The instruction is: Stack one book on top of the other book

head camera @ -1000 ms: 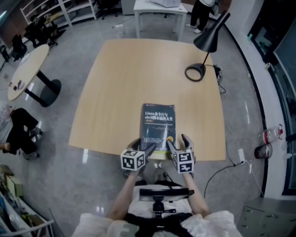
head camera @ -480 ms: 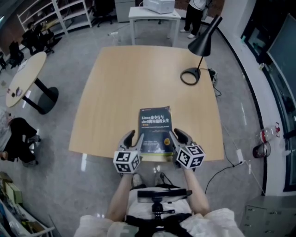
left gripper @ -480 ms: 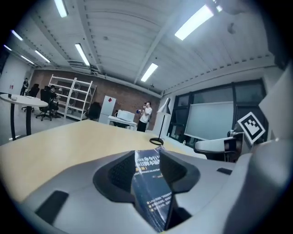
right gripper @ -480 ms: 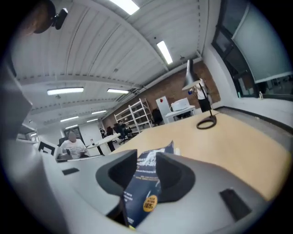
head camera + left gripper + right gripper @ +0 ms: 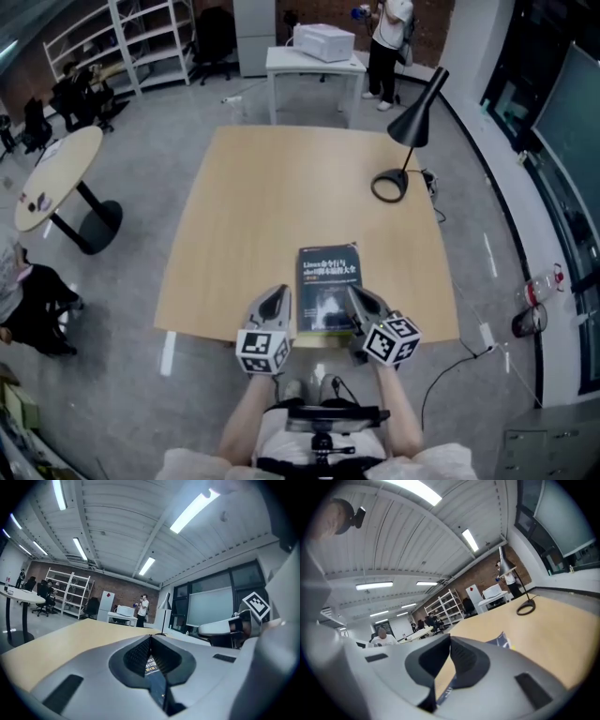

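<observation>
Book (image 5: pixel 328 281) flanked by left gripper (image 5: pixel 278 298), right gripper (image 5: pixel 362 300), jaws together, level

Dark blue book (image 5: pixel 328 291) with white lettering, light tan table (image 5: pixel 281 206), black lamp (image 5: pixel 419 117), grey floor (image 5: pixel 122 281).

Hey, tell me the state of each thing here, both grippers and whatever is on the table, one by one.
Left gripper: shut, empty, at the book's near left side.
Right gripper: shut, empty, at the book's near right side.
Dark book: closed, flat, cover up, by the table's near edge; a pale strip under its near end may be a second book.
Desk lamp: upright, no glow visible.
</observation>
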`<state>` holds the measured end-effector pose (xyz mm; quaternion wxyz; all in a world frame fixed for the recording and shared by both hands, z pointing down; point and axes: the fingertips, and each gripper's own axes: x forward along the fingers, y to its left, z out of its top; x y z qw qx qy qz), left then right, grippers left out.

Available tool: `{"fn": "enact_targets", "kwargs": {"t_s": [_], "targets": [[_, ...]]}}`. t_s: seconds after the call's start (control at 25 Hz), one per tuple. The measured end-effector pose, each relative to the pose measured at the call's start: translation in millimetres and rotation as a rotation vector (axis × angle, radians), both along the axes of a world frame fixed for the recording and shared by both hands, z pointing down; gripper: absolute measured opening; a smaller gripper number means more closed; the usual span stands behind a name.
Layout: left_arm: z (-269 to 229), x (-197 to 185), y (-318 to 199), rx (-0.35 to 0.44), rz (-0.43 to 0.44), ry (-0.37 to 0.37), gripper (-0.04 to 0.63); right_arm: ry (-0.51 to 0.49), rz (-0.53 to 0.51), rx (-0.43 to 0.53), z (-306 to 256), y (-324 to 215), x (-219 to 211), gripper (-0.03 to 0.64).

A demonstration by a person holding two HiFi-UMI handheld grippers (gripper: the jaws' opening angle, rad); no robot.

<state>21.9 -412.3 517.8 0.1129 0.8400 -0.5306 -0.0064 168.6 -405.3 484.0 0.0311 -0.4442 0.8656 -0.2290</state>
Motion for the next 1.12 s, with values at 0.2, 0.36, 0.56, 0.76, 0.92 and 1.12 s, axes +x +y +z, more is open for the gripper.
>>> {"fn": "enact_targets", "kwargs": {"t_s": [0.2,0.36,0.56,0.76,0.92,1.12], "targets": [[-29,-26,21,0.078,0.039,-0.010,0.014,-0.009,-0.037,0.043,-12,25,-49,-0.002],[-38,-44,49,0.092,0.025,0.047,0.014,-0.024,-0.029,0.088,-26,53,-69,-0.002],[-42,-39,100,0.074,0.073,0.071,0.014,-0.054,-0.012,0.152,-48,107,-61,-0.003],[-38,-23,191,0.106,0.072,0.040,0.014,-0.001,0.044,0.182,-33,203,-35,-0.003],[-32,-11,293,0.121,0.052,0.018,0.014,0.030,0.059,0.195,-23,299,-17,-0.003],[-33,-5,411,0.087,0.038,0.013,0.014,0.044,0.059,0.210,-40,413,-11,-0.003]]}}
